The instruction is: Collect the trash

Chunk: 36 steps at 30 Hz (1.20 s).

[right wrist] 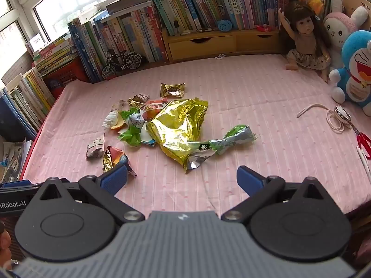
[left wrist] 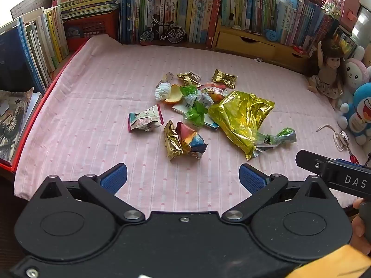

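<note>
We see the trash pile (left wrist: 204, 113) lying mid-tabletop (left wrist: 92, 106) on the pink cloth, ahead of our left hand-held gripper (left wrist: 183, 176) and right hand-held gripper (right wrist: 182, 178), both spread wide and empty.

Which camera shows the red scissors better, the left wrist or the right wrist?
The right wrist view is better: the red scissors lie at the right edge of the pink cloth, with both the handles and the blades visible. In the left wrist view only a small red piece shows behind the right gripper's black body.
</note>
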Motion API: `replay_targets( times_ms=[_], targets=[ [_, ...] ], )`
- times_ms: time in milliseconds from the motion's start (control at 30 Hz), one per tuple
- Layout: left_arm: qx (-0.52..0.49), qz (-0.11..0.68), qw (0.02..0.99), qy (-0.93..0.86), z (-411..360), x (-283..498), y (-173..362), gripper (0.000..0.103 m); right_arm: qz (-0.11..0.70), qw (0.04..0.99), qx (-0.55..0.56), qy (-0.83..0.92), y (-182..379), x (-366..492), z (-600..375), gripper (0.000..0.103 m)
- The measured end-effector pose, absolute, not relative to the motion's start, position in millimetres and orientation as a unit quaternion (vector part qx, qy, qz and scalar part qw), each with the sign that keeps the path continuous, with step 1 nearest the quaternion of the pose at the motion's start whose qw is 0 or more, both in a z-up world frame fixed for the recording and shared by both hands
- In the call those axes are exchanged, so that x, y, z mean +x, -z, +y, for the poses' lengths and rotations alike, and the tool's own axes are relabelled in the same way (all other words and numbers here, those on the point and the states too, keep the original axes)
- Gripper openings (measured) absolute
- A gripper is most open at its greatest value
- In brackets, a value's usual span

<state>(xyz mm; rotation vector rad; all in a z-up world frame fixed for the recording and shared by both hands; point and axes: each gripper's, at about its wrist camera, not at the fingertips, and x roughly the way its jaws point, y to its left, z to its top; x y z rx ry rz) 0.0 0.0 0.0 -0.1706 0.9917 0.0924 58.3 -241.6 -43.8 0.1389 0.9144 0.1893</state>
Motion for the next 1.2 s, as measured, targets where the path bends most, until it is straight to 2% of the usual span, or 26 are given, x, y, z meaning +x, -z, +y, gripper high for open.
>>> replay_targets(
  times_ms=[1200],
  targets=[
    [-0.077,0.474,0.876,-0.045,-0.9,1.3,1.4,0.102,0.441,0.891,0.062,-0.088,44.4,62.8,-237.9,0.103]
  ],
)
